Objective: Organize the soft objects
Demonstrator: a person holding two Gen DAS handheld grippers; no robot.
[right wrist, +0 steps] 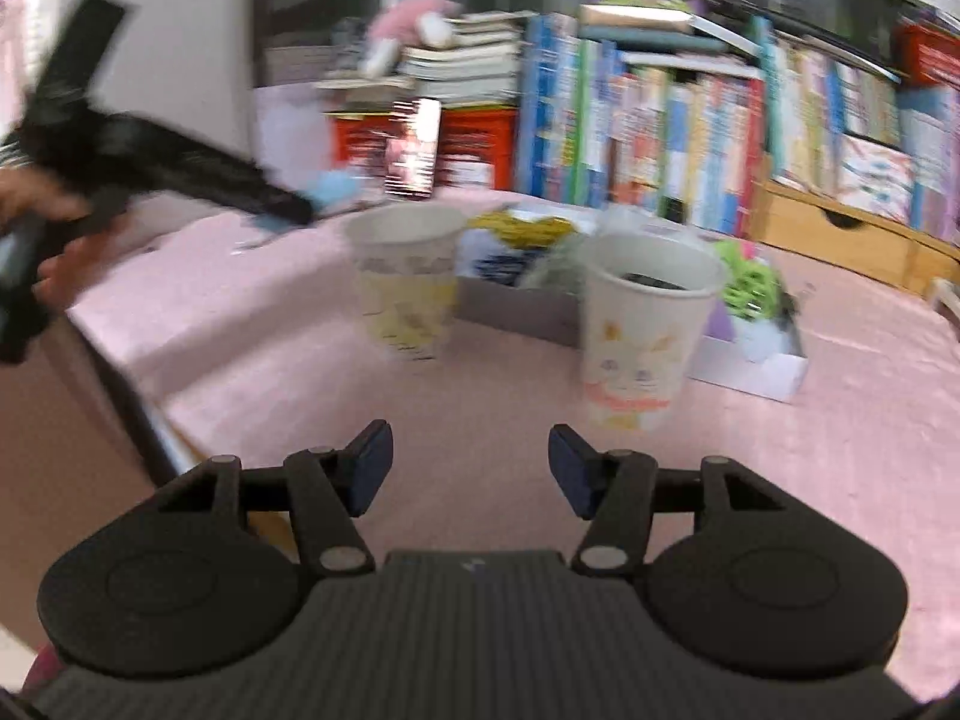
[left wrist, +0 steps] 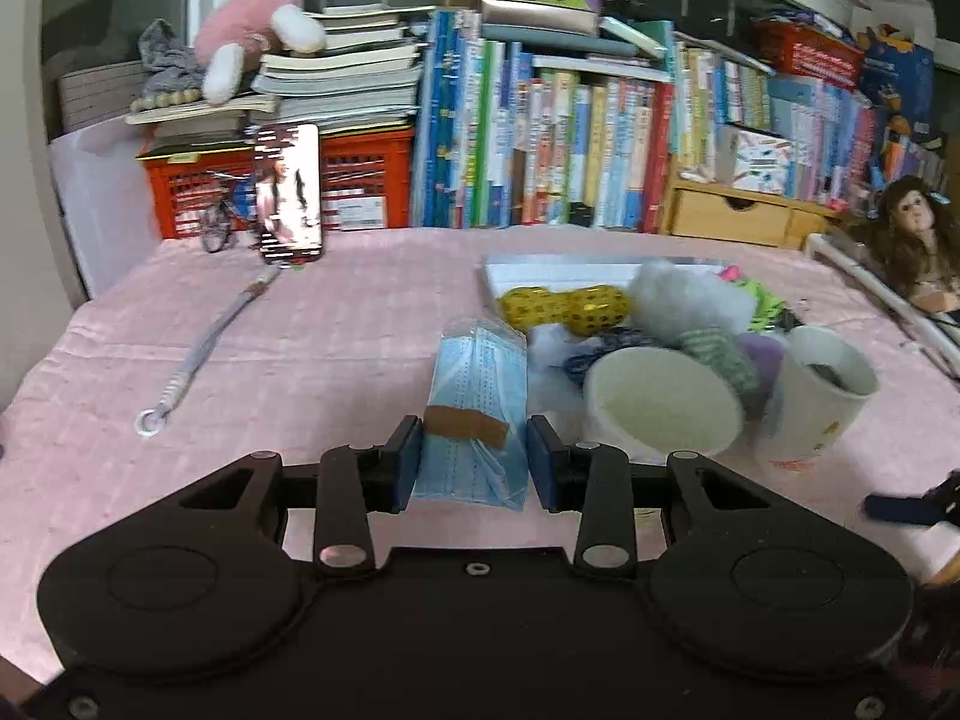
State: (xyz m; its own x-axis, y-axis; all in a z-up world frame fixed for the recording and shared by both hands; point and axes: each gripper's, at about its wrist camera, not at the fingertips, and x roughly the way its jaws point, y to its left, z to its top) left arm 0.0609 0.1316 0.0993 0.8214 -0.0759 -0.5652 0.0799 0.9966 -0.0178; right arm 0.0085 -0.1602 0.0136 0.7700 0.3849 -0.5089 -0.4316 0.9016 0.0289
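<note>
Blue pads of the left gripper (left wrist: 473, 461) press from both sides on a pack of light blue face masks (left wrist: 477, 396), wrapped in clear plastic with a brown tape strip across it. The pack is held over the pink tablecloth (left wrist: 336, 348), just to the left of an empty paper cup (left wrist: 663, 405). A second paper cup (left wrist: 819, 396), with something dark inside, stands to the right of the first one. Behind both cups is a white tray (left wrist: 564, 271) full of soft things: two yellow balls (left wrist: 567, 306), a white fluffy piece (left wrist: 690, 300) and some knitted items. The right gripper (right wrist: 471, 468) hangs above the tablecloth in front of the cups, its fingers wide apart and holding nothing. The right wrist view is blurred, but the left gripper shows at its left edge, with the blue pack at its tip.
</note>
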